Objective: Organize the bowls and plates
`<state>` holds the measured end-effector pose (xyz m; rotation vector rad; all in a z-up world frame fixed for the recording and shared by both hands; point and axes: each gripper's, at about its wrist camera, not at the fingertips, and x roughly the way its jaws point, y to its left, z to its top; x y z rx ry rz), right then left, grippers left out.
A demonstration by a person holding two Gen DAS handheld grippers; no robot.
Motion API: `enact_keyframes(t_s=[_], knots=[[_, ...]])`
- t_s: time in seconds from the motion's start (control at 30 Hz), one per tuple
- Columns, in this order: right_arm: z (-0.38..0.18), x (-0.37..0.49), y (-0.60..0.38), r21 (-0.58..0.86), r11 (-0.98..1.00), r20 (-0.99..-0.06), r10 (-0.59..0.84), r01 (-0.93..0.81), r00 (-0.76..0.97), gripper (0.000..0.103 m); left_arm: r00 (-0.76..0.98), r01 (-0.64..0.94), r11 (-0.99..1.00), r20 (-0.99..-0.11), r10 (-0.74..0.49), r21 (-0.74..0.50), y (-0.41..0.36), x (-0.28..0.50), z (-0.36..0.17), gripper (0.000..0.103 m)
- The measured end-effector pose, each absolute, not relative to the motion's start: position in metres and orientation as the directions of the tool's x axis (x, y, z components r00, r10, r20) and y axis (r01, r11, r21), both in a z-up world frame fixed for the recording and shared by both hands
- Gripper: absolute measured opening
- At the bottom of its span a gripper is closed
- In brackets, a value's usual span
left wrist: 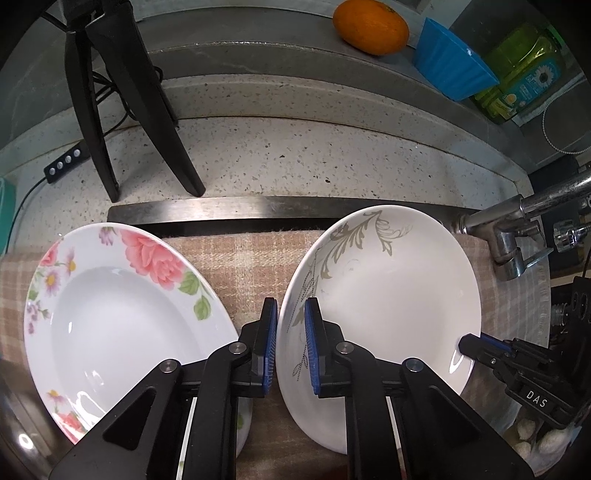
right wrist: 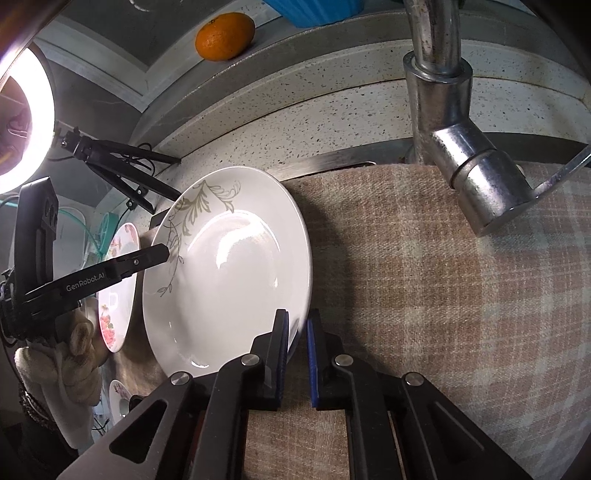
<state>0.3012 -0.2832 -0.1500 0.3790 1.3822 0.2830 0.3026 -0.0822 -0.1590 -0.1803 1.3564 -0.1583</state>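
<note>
A white plate with a grey leaf pattern (left wrist: 388, 295) sits tilted over a checked beige cloth (left wrist: 240, 258). My left gripper (left wrist: 291, 325) is shut on its left rim, one blue pad on each face. My right gripper (right wrist: 298, 330) is shut on the opposite rim of the same plate (right wrist: 229, 273). Each gripper shows in the other's view: the right gripper (left wrist: 467, 345) at the plate's right edge, the left gripper (right wrist: 164, 254) at its left edge. A rose-patterned plate (left wrist: 122, 314) lies on the cloth to the left, apart from the leaf plate.
A chrome faucet (right wrist: 461, 166) hangs over the cloth to the right of the plate. On the ledge behind are an orange (left wrist: 371, 26), a blue bowl (left wrist: 450, 62) and a green bottle (left wrist: 524, 74). Black tripod legs (left wrist: 140, 110) stand on the speckled counter at back left.
</note>
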Motion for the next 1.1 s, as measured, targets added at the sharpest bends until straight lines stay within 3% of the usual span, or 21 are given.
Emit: enact_keyframes(t_s=[1.1], knots=[[-0.082,0.267,-0.311,0.401,0.916,-0.886,0.387,0.002,0.254,0.009,0.311,0.01,0.958,-0.91,-0.275,-0.286,-0.094,0.254,-0.088,0.013]])
